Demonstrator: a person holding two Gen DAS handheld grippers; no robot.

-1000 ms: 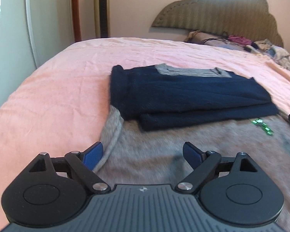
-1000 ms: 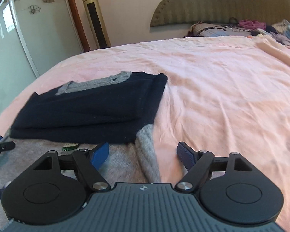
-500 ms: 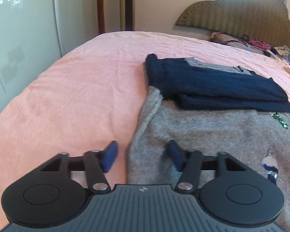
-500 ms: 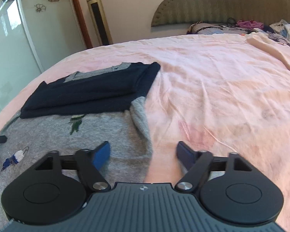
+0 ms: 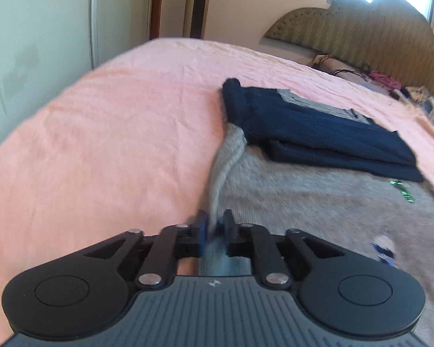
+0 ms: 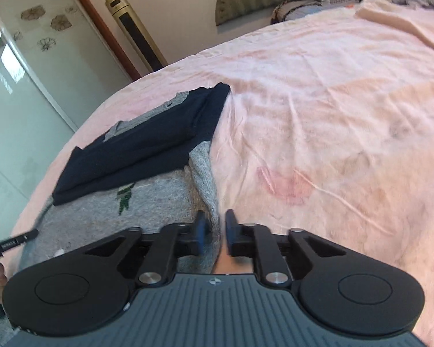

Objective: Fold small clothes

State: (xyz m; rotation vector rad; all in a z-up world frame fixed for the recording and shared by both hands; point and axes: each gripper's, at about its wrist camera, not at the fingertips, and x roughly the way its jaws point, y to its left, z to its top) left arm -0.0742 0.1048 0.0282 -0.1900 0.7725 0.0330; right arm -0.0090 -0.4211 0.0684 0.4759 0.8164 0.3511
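A grey knit sweater with small embroidered motifs lies flat on the pink bed. My left gripper is shut on its left edge near the bottom. My right gripper is shut on its right edge. A folded navy garment lies across the sweater's top end and also shows in the right wrist view. The left gripper's tip shows at the left edge of the right wrist view.
The pink bedsheet spreads around the clothes. A padded headboard and a pile of loose clothes are at the far end. A wardrobe and a gold tower fan stand beyond the bed's left side.
Both grippers have drawn back toward the sweater's near end and closed from open onto its side edges, left on the left edge, right on the right edge.
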